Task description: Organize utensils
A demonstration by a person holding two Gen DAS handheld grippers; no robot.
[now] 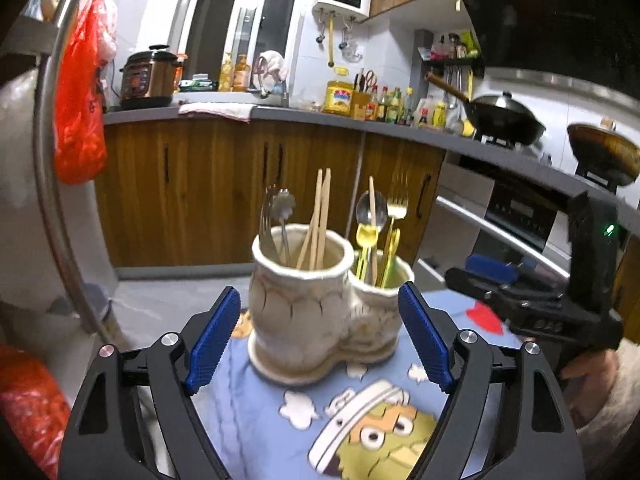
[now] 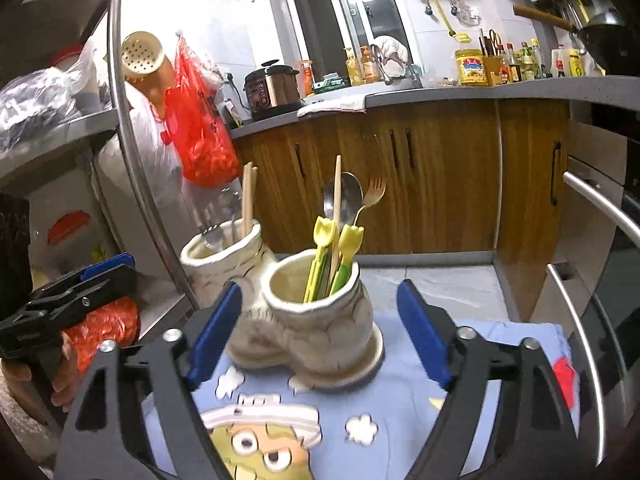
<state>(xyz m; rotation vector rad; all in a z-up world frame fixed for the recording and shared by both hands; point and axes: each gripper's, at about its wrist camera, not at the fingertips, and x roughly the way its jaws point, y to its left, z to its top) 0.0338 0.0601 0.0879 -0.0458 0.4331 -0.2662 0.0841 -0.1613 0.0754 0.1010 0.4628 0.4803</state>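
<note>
While both tools stand wide apart and grip nothing, the scene reads as follows, from largest item to smallest.

1. Wooden-fronted kitchen cabinets [image 1: 224, 184] under a grey countertop [image 1: 304, 114] fill the background. A black wok [image 1: 508, 118] sits on the stove at the right of the left wrist view.
2. A light-blue cloth with a cartoon print [image 1: 256, 408] covers the near surface and carries the task items.
3. A cream ceramic double-cup utensil holder [image 1: 304, 308] stands upright on the cloth. Its two cups are joined side by side on one base.
4. The left gripper [image 1: 320, 340] is fully spread; its blue ribbed pads [image 1: 212, 340] flank the holder on either side without touching it. Nothing lies between the pads except the holder ahead of them.
5. The right gripper [image 2: 320, 332] is likewise fully spread, pads clear of the holder, with the smaller cup [image 2: 316, 300] directly ahead. It also shows at the right edge of the left wrist view, carried by a hand [image 1: 588, 364].
6. Contents of the taller cup [image 1: 298, 248]: a pair of wooden chopsticks [image 1: 320, 216] and silver metal cutlery [image 1: 274, 216], all leaning upright.
7. Contents of the smaller cup: a silver spoon [image 2: 346, 196], a gold fork [image 2: 374, 192], one wooden chopstick [image 2: 338, 184] and yellow-and-green plastic utensils [image 2: 336, 256], all standing handle-down or head-up inside the rim.
</note>
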